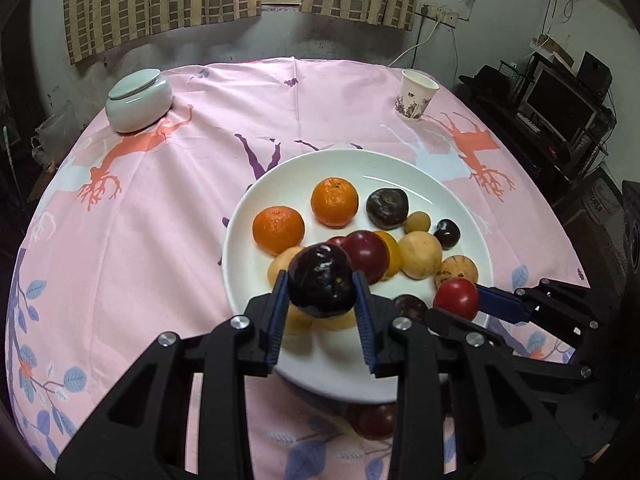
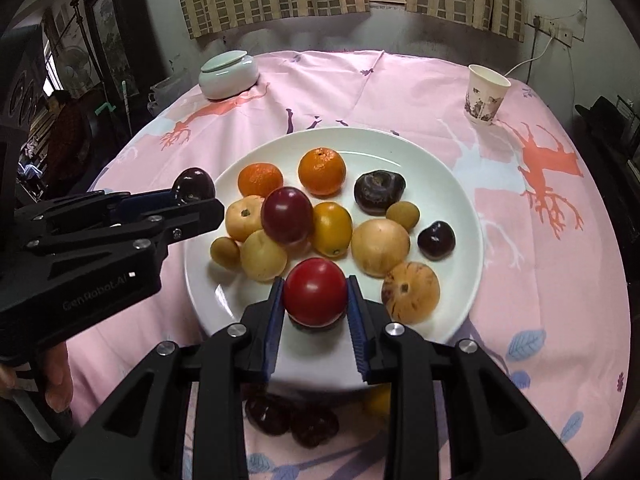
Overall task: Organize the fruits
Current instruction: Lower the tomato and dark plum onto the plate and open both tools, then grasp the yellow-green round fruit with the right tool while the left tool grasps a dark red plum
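Note:
A white plate (image 1: 400,168) (image 2: 440,184) on the pink tablecloth holds several fruits: two oranges (image 1: 334,201) (image 2: 321,171), a dark red plum (image 1: 366,255) (image 2: 287,215), yellow and dark fruits. My left gripper (image 1: 321,286) is shut on a dark purple plum (image 1: 321,280) above the plate's near left side; it also shows in the right wrist view (image 2: 196,184). My right gripper (image 2: 315,300) is shut on a red fruit (image 2: 315,291) above the plate's near edge; it also shows in the left wrist view (image 1: 457,298).
A lidded pale green bowl (image 1: 138,98) (image 2: 229,73) stands at the back left, a paper cup (image 1: 416,94) (image 2: 485,94) at the back right. Dark plums (image 2: 292,418) and a yellow fruit (image 2: 378,400) lie on the cloth before the plate. A person's hand (image 2: 56,376) holds the left gripper.

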Tool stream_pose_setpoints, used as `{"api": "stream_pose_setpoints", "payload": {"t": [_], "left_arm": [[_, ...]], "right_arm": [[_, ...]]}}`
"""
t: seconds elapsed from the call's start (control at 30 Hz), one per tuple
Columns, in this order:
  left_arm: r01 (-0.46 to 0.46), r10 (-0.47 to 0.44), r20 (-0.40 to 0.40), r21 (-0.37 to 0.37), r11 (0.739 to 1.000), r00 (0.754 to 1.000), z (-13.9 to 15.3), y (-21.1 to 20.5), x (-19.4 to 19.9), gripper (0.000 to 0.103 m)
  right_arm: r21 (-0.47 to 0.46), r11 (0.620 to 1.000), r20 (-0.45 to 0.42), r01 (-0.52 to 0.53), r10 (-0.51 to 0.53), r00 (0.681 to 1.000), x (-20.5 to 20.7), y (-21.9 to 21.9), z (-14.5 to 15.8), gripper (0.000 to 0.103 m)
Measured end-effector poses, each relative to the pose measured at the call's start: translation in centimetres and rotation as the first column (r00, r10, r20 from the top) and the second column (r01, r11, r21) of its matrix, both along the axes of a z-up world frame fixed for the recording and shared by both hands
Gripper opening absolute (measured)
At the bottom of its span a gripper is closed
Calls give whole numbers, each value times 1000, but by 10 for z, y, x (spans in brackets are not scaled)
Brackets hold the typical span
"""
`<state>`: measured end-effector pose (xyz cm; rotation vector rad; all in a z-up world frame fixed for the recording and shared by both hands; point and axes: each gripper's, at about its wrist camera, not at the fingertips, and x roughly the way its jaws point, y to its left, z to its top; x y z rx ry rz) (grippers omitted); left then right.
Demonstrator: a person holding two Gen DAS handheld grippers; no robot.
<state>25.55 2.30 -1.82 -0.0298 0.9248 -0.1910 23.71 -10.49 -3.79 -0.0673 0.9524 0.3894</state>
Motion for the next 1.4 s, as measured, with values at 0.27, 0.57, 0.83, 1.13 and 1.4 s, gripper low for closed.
{"api": "stream_pose_setpoints", "payload": {"t": [0.27, 0.57, 0.83, 1.13, 1.4], "left_arm": [[9, -8, -33, 13, 1000, 999, -16, -4, 28, 33], [-33, 32, 70, 5, 999, 997, 14, 7, 6, 79], [-8, 15, 150, -41, 999, 989, 34, 10, -83, 93], [-4, 11, 89, -72, 997, 996, -6, 6, -156, 93], [-5, 7, 44, -44, 999, 999, -28, 2, -166, 93]], "right_arm": [[-17, 1000, -29, 12, -12, 1000, 30, 5, -16, 31], [-63, 997, 71, 53, -48, 996, 21, -4, 6, 65], [-61, 993, 110, 104, -96, 989, -47, -43, 25, 92], [-12, 984, 62, 179, -178, 982, -119, -72, -1, 94], [-37, 983, 36, 182, -181, 983, -119, -70, -23, 94]]}}
